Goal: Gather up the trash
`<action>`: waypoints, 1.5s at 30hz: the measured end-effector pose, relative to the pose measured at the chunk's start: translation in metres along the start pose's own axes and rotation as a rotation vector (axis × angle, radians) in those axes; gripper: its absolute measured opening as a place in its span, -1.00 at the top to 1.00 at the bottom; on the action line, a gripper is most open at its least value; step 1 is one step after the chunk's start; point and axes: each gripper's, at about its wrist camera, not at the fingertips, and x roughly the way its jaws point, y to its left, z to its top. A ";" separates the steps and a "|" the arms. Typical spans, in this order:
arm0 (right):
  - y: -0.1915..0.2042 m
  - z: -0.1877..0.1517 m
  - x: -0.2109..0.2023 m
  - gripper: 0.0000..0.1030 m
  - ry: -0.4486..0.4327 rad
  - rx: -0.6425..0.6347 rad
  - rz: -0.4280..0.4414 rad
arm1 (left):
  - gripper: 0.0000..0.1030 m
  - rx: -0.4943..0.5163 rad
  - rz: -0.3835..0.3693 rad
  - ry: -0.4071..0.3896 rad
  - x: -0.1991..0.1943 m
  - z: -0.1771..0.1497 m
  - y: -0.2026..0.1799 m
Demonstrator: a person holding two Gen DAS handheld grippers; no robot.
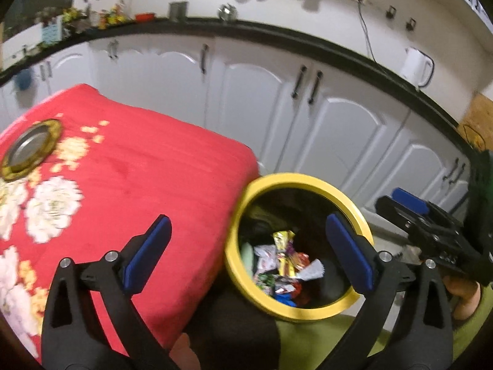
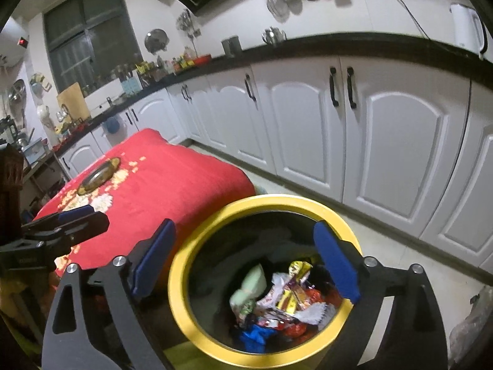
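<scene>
Yellow-rimmed bin (image 2: 181, 280) of wrappers (image 2: 286, 296); both hand-held grippers, left (image 1: 246, 252) and right (image 2: 243, 259), wide and empty; risk: knocking its rim, tipping it.

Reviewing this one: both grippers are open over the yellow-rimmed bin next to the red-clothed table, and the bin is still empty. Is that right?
Not quite. The bin is not empty: crumpled wrappers lie piled at its bottom, as the right wrist view shows most clearly. The rest holds: the left gripper and the right gripper are both open with nothing between their fingers, and the bin stands beside the red-clothed table.
</scene>
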 end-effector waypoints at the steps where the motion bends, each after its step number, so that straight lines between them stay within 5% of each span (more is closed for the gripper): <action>1: 0.005 0.000 -0.002 -0.88 -0.007 -0.002 0.002 | -0.79 -0.008 0.017 -0.015 -0.007 0.000 0.004; 22: 0.129 -0.020 -0.064 -0.88 -0.367 -0.191 0.154 | -0.79 -0.093 0.332 -0.286 -0.141 -0.049 0.062; 37: 0.147 -0.046 -0.076 -0.88 -0.521 -0.254 0.129 | -0.79 -0.098 0.353 -0.405 -0.173 -0.080 0.070; 45: 0.150 -0.055 -0.062 -0.88 -0.492 -0.274 0.108 | -0.79 -0.127 0.336 -0.424 -0.170 -0.088 0.077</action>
